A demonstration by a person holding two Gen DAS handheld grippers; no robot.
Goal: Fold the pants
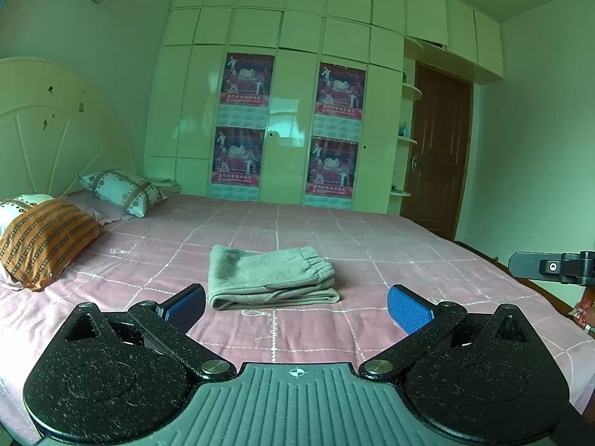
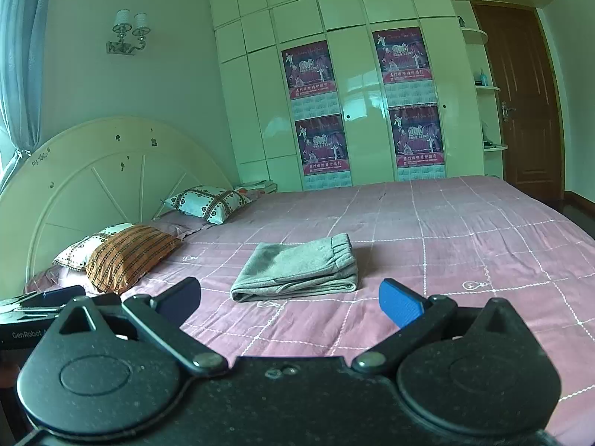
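Bedroom's pink bed [image 1: 372,245] carries the grey pants [image 1: 269,277], folded into a bundle lying crosswise straight ahead of my left tongs [image 1: 297,306] and right tongs [image 2: 290,299], both spread apart, neither touching.

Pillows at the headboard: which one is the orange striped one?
The orange striped pillow lies nearest the camera, overlapping a white patterned pillow. The other white patterned pillow lies farther back, toward the wardrobe.
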